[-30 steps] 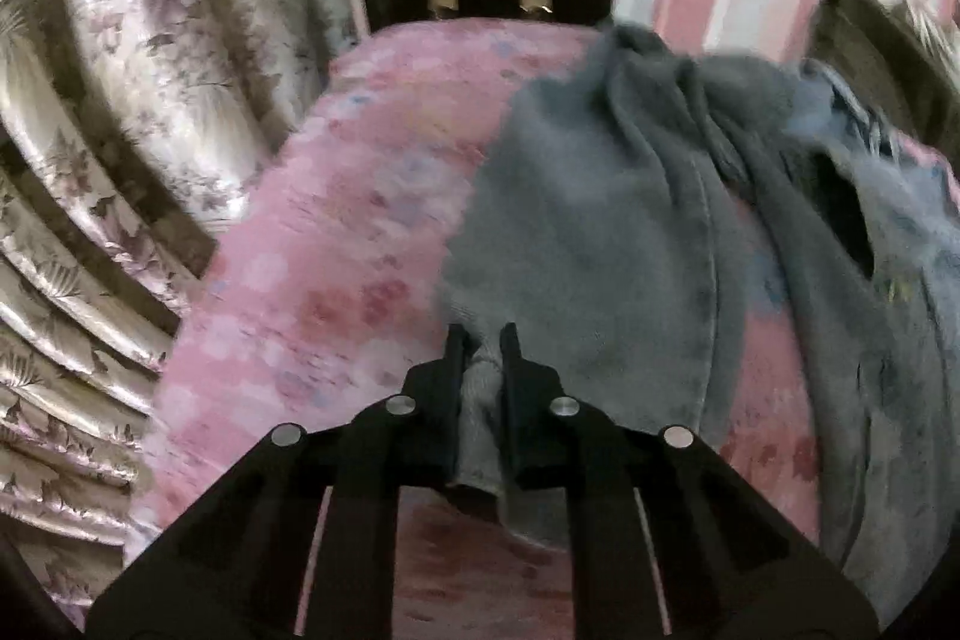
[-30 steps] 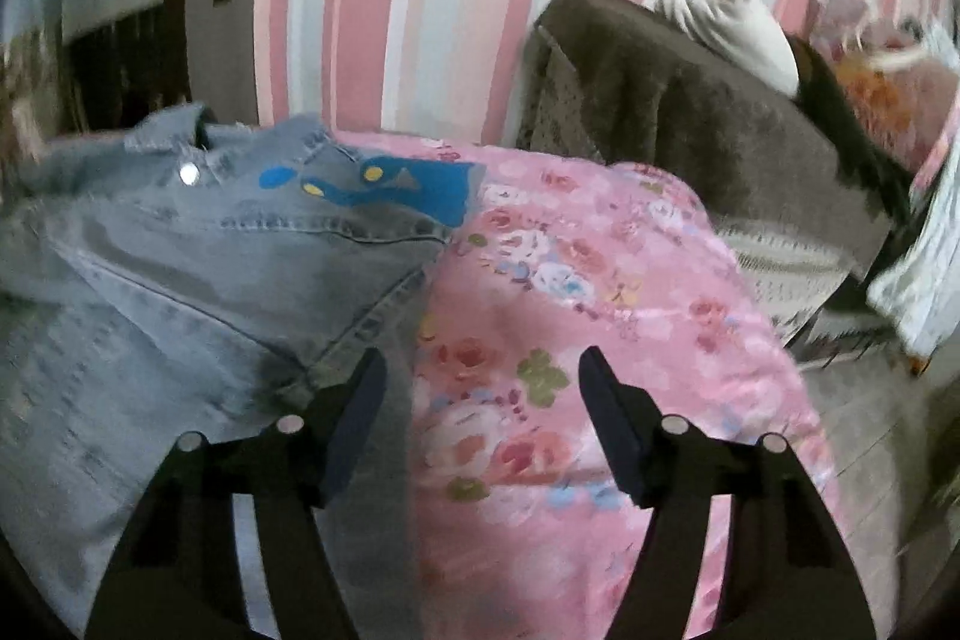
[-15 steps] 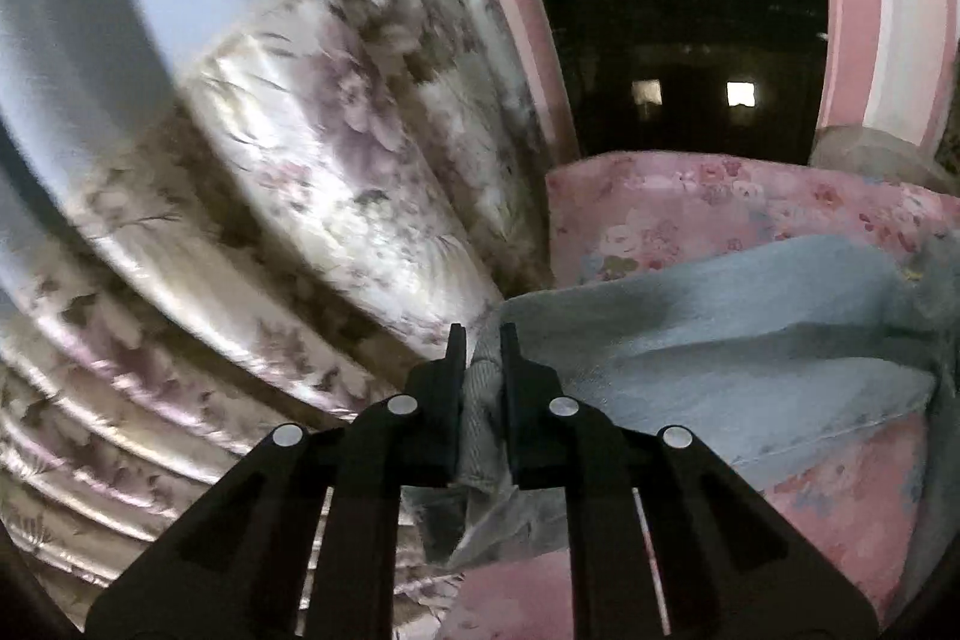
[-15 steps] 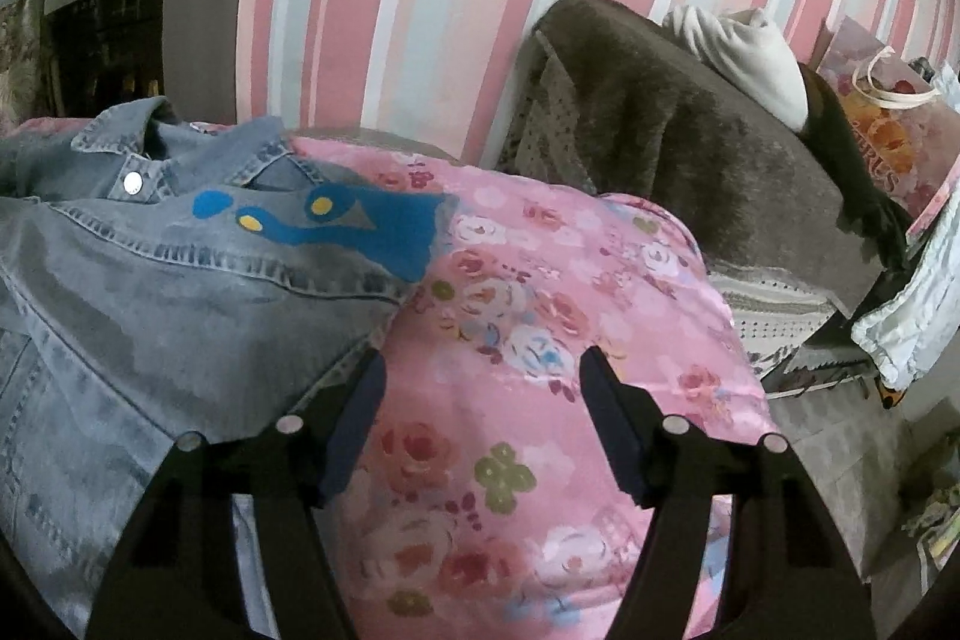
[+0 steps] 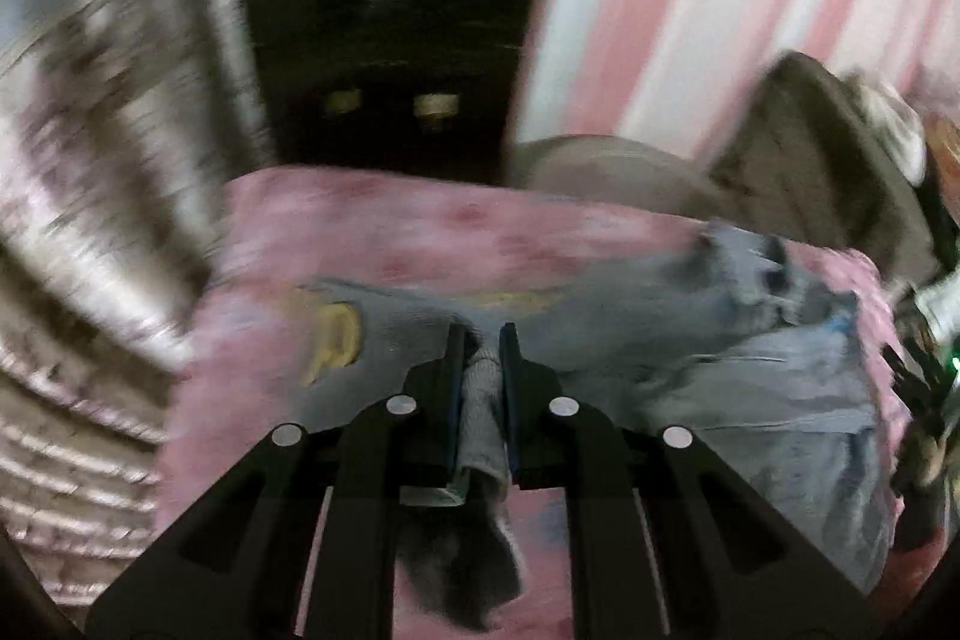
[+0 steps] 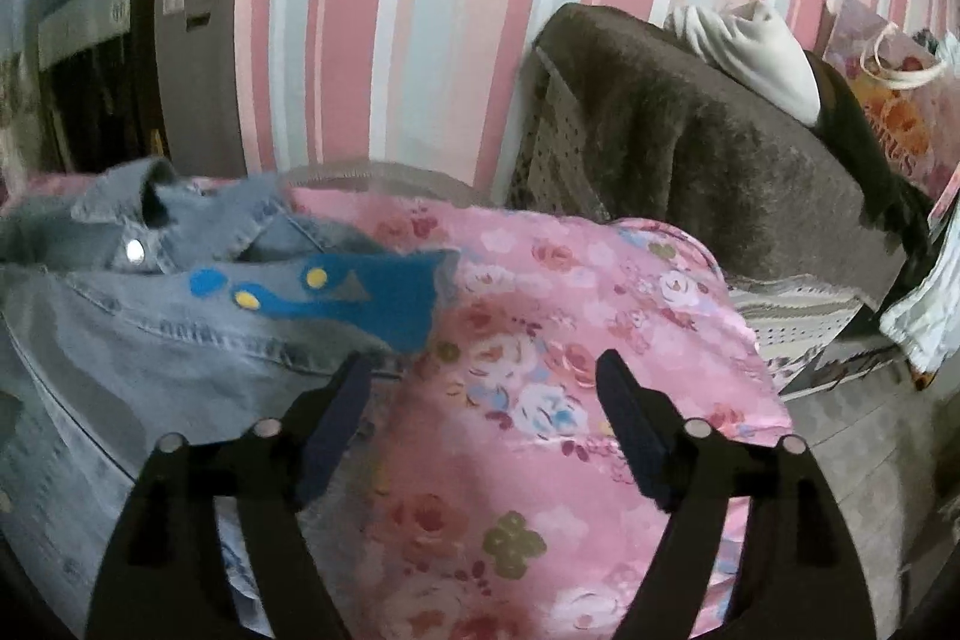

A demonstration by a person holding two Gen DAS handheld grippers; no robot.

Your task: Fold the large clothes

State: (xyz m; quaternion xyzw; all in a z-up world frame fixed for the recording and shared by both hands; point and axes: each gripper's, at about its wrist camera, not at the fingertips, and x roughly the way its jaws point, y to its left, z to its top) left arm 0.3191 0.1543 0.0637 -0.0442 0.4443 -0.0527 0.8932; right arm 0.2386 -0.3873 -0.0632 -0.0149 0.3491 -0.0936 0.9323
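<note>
1. Left gripper (image 5: 480, 340): I see the jaws nearly together, pinching a fold of the light-blue denim jacket (image 5: 690, 340); the pinched cloth bunches between the pads and hangs out below them at lower centre of the left wrist view.
2. That view is heavily motion-blurred. The jacket spreads from frame centre to the right edge, over the pink floral bedspread (image 5: 372, 232). A yellowish patch (image 5: 336, 340) on the denim sits left of the fingertips; I can't tell what it is.
3. Behind, in the same view: floral curtain (image 5: 102, 172) on the left, dark cabinet opening (image 5: 384, 88) top centre, pink-and-white striped wall (image 5: 690, 10) upper right.
4. Right gripper (image 6: 486, 370): jaws wide apart and just been opening further, nothing between them. They hover over bare bedspread (image 6: 570, 340) at lower centre of the right wrist view.
5. Left pad of the right gripper is over the jacket's edge; whether it touches, I can't tell.
6. Right wrist view: jacket (image 6: 150, 340) fills the left half, collar with a silver snap button (image 6: 135, 251) at middle left, a blue patch with yellow dots (image 6: 360, 298) just above the left fingertip.
7. Right side: brown fuzzy blanket (image 6: 720, 160) draped over furniture, with a white garment (image 6: 756, 46) on top, upper right.
</note>
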